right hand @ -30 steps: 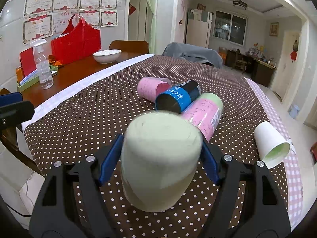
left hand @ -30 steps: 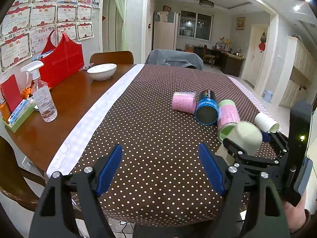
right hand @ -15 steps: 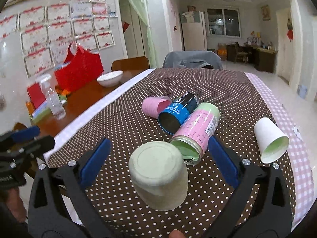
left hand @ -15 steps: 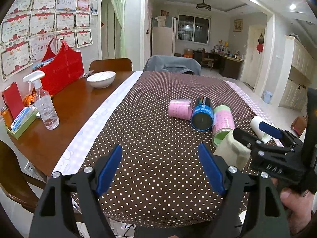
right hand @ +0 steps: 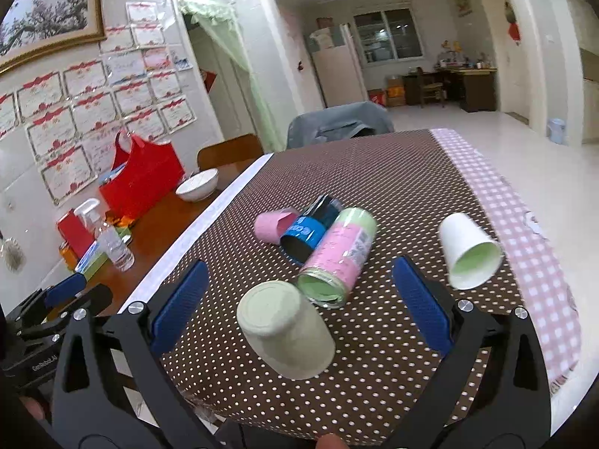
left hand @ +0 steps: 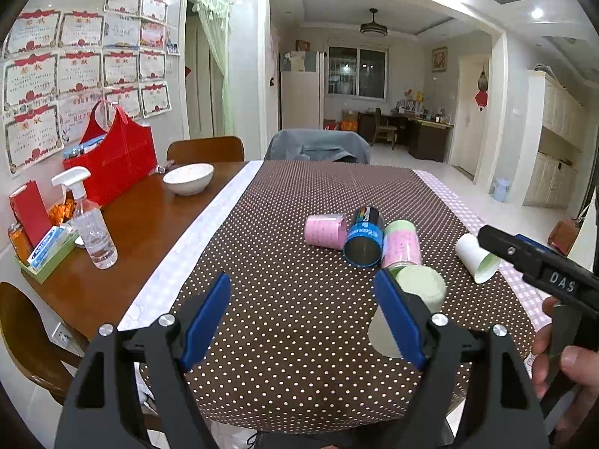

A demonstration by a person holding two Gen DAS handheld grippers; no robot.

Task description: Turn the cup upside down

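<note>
Both wrist cameras look forward along their fingers down the table; both views share the cup [right hand: 286, 331] just ahead.

Right hand-held gripper [right hand: 297, 301]: was clamped on the cup, now spread wide and pulled back, touching nothing.
Cup [right hand: 286, 331]: released; now stands upside down, base up, on the tabletop [right hand: 374, 172].
Left hand-held gripper [left hand: 305, 316]: view has risen slightly.
</note>
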